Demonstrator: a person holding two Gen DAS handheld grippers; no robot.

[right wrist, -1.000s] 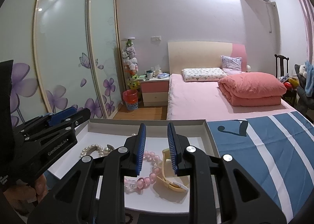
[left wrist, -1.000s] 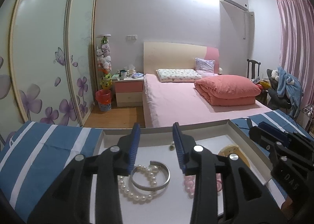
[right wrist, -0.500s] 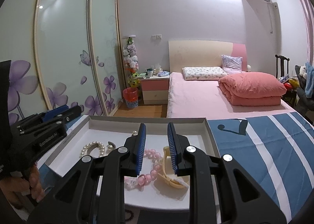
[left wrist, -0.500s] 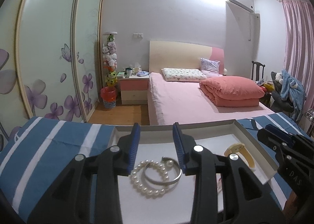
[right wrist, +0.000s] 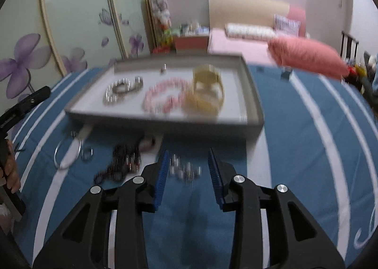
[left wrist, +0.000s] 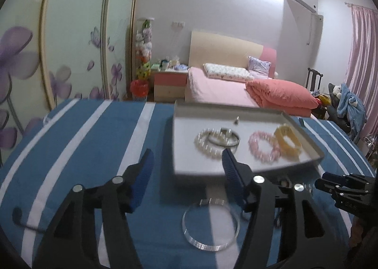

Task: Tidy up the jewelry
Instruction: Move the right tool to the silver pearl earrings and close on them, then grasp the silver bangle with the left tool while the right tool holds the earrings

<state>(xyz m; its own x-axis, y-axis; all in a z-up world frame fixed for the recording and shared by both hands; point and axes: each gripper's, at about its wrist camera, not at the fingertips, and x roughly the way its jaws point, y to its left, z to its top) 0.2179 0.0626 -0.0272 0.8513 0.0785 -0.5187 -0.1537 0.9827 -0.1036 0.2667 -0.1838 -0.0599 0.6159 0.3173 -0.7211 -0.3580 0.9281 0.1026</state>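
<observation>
1. My left gripper (left wrist: 187, 162) hangs above the blue striped cloth (left wrist: 99, 141), its blue-padded fingers spread wide with nothing between them
2. A clear thin bangle (left wrist: 210, 226) lies flat on the cloth, near me and below the gap of that gripper
3. My right gripper (right wrist: 189, 167) is parted too, less widely, and holds nothing; a small silvery cluster (right wrist: 185, 170), too blurred to name, lies on the cloth between its tips
4. The grey tray (right wrist: 165, 120) sits on the far side of the cloth; inside it, from left to right, lie a pearl bracelet (left wrist: 208, 145) overlapping a silver bangle (left wrist: 226, 138), a pink bead bracelet (left wrist: 263, 148) and a yellow bangle (left wrist: 287, 142)
5. A dark beaded piece (right wrist: 122, 162) lies on the cloth, left of the right gripper
</observation>
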